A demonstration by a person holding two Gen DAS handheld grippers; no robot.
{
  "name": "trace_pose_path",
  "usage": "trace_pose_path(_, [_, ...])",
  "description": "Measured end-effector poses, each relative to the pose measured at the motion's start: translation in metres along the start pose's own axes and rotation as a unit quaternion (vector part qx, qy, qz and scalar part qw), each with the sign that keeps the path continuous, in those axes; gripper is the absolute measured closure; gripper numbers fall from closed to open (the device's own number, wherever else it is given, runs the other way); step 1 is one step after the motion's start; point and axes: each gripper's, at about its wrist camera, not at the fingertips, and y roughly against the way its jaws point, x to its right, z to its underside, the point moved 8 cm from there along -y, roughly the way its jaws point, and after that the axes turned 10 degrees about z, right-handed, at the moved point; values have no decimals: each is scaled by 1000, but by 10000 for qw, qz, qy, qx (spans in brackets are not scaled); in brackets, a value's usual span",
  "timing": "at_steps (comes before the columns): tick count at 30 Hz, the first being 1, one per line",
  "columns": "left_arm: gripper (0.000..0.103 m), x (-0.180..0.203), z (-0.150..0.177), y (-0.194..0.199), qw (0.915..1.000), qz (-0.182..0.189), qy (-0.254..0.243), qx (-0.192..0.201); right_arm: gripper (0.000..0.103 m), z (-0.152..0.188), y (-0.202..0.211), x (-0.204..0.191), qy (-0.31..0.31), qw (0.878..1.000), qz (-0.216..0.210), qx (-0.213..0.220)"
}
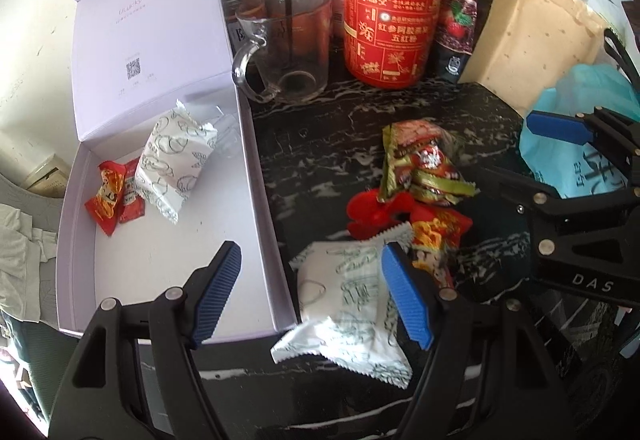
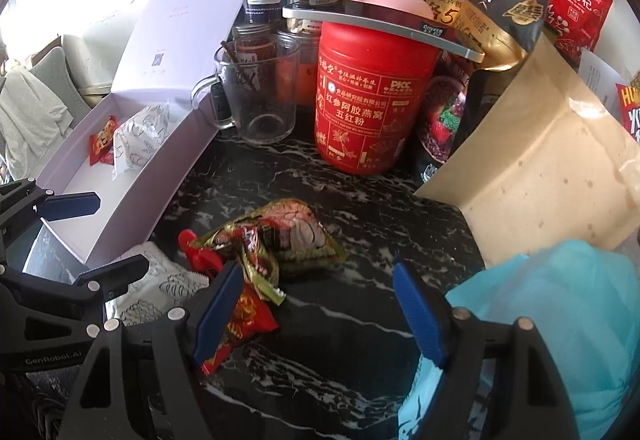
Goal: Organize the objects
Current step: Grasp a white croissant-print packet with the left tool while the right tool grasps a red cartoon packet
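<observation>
box (image 1: 276, 232): three packets in (two red, one white) | counter: four snacks left | left gripper (image 1: 310, 294), right gripper (image 2: 320, 310): both agape, empty

The worktop (image 2: 360, 208) is looking like polished black marble with white veins, glossy. Ahead of the left hand-held gripper (image 1: 312, 292), the white box (image 1: 168, 264) is showing smooth matt card. The white packet (image 1: 352, 312) between its ribbed blue rubbery pads (image 1: 218, 292) is looking like crinkled film. The glass mug (image 1: 288, 48) beyond is showing clear and shiny, beside a glossy red canister (image 1: 390, 28). Right of the right hand-held gripper (image 2: 320, 312), a thin blue plastic bag (image 2: 560, 320) is looking soft and translucent, with matt kraft paper (image 2: 536, 160) behind it
</observation>
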Motion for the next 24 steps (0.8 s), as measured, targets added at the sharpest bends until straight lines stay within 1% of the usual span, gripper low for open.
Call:
trace_pose_path(6, [31,-2,14,1,9999,-54,79,-122,25,9,3,-5,115,9999,-11,-37])
trace_pose_path(12, [31,0,25,2,9997,43,153,-175,25,16,6,-15,222,9997,-42,-92])
trace_pose_path(16, [31,1,29,7,9999,-66,81,-119,25,22,7,-21,301,9994,-32,-136])
trace_pose_path(24, [31,6,41,17,9999,-11,85,-108,25,38,9,-34,388,9988,-249,-182])
